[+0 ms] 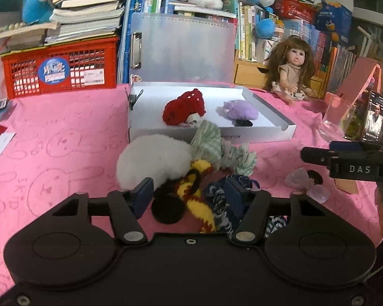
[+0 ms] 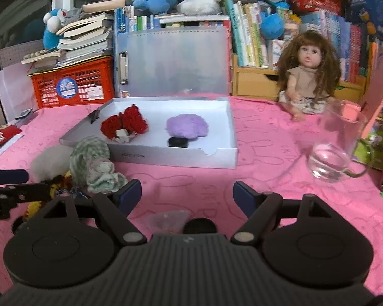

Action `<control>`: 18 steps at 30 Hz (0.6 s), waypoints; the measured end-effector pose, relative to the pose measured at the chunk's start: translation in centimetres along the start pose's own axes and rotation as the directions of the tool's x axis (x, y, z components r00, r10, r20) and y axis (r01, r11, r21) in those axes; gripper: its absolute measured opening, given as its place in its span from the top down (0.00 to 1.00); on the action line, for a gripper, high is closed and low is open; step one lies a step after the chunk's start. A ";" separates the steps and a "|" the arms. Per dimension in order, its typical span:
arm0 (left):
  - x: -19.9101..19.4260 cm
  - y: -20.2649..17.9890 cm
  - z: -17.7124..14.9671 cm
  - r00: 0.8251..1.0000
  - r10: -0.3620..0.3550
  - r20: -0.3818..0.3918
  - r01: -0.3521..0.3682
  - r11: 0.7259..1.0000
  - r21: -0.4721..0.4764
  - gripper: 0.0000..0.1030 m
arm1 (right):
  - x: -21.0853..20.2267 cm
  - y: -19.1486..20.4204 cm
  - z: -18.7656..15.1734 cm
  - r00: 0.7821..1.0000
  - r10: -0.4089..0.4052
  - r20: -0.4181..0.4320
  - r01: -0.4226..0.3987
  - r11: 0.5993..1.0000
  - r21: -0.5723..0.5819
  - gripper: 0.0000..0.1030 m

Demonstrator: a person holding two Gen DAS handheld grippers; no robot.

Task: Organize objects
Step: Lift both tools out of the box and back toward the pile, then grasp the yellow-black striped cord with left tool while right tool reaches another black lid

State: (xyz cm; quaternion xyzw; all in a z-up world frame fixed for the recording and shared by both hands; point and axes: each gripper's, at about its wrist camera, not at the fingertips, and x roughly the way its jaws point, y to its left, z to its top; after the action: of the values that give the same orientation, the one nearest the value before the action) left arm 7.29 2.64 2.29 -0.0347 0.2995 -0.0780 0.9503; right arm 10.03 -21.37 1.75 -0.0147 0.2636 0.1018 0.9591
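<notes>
Just in front of the shallow white cardboard box (image 1: 212, 134), the left gripper (image 1: 189, 193) straddles the yellow-and-maroon striped knit scrunchie (image 1: 200, 204), fingers half-open, not yet pinching; its length runs away from them. The right gripper (image 2: 187, 195) gapes empty over a translucent pink hair tie (image 2: 169, 219).

A shallow white cardboard box (image 2: 224, 156) sits mid-way on the pink cloth-covered table (image 2: 268, 137), holding a red knitted piece (image 2: 125, 125) at left and a purple fuzzy piece (image 2: 187, 126) at right. A long-haired doll (image 2: 306, 76) sits by the back edge, a clear glass mug (image 2: 337, 150) right of the box.
</notes>
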 end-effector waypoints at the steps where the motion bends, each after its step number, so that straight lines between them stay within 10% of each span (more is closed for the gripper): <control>1: 0.0 0.2 -0.1 1.000 0.001 -0.002 -0.001 1.000 -0.004 0.51 | -0.1 -0.1 -0.1 1.000 -0.014 0.005 0.014 1.000 -0.005 0.16; 18: 1.3 0.0 -0.2 1.000 0.007 -0.028 -0.007 1.000 -0.026 0.76 | -1.1 -1.0 -2.8 0.998 -0.064 -0.022 0.063 0.998 -0.024 0.31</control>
State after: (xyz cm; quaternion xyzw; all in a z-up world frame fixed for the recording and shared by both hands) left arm 8.21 2.38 1.38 -0.0450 0.3137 -0.0712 0.9458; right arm 7.93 -22.75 -0.16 -0.0355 0.2728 0.0742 0.9585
